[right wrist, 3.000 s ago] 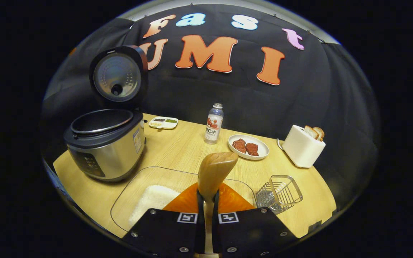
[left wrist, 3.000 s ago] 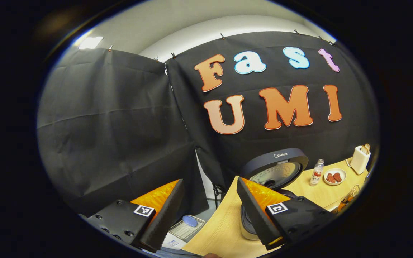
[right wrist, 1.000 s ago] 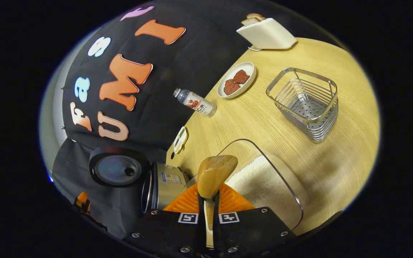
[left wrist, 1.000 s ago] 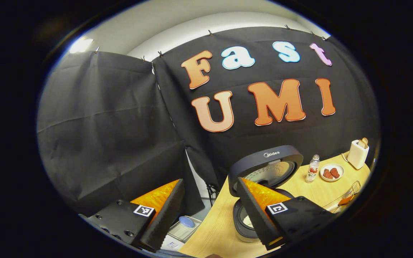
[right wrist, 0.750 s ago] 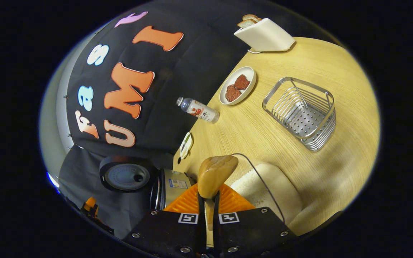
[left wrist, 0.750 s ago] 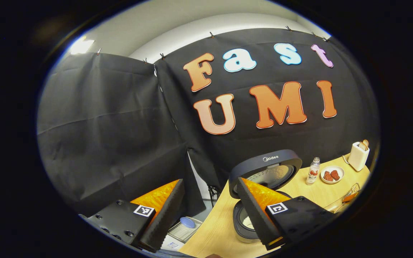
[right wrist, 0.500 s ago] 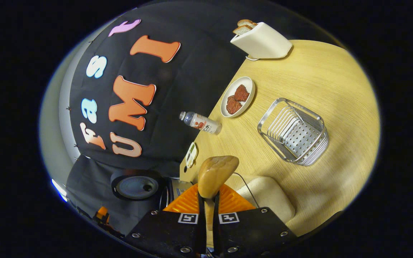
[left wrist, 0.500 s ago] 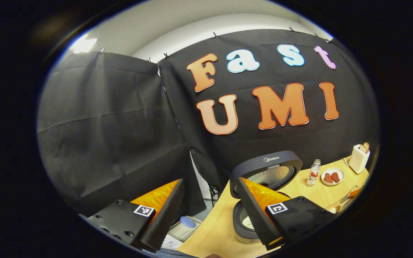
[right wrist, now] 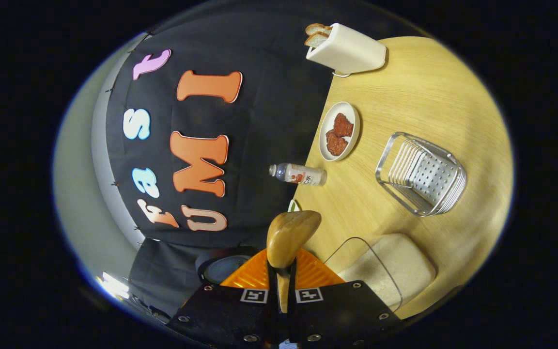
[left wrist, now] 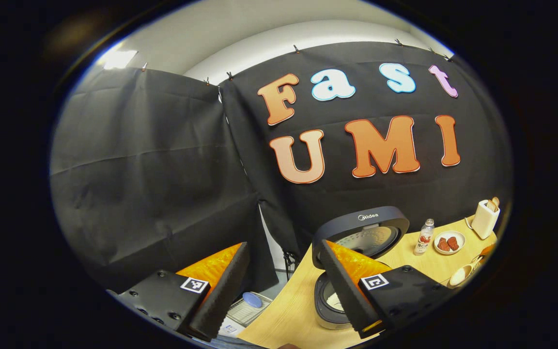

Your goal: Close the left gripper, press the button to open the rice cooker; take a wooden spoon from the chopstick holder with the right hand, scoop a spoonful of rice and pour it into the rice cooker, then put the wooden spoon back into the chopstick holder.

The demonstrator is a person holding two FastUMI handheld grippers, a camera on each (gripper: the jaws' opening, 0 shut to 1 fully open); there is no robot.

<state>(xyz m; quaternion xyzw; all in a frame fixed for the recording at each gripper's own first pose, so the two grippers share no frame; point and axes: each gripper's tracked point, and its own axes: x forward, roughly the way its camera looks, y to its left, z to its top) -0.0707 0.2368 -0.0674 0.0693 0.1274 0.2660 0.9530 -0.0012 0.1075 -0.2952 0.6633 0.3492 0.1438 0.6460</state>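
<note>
The right gripper was clamped on the wooden spoon, both fingers pressed tight to the handle, bowl end sticking up past the fingertips. The whole right gripper view was rolled over sideways, so the surface ran up the right of the picture. Just beside the spoon's bowl lay the clear tray of rice, its thin rim curving close to the gripper. The chopstick holder, a wire basket, stood apart from the tray with bare wood between them. Beyond it sat a plate with two brown pieces, a small bottle near the surface's back edge, and a white toaster with bread in it at the far corner. A dark round part of the rice cooker's lid peeked out just behind the right gripper's fingers (only a sliver, hard to read).

In the left gripper view the left gripper hung wide apart, holding nothing, out over the surface's near left edge with floor below. The rice cooker stood just past its right finger, lid up and leaning back toward the wall, pot mouth uncovered with something pale inside. Open wood stretched from the cooker to the bottle, plate and toaster. At the far right rim of that view a pale spoon-like shape showed (too small to tell more).
</note>
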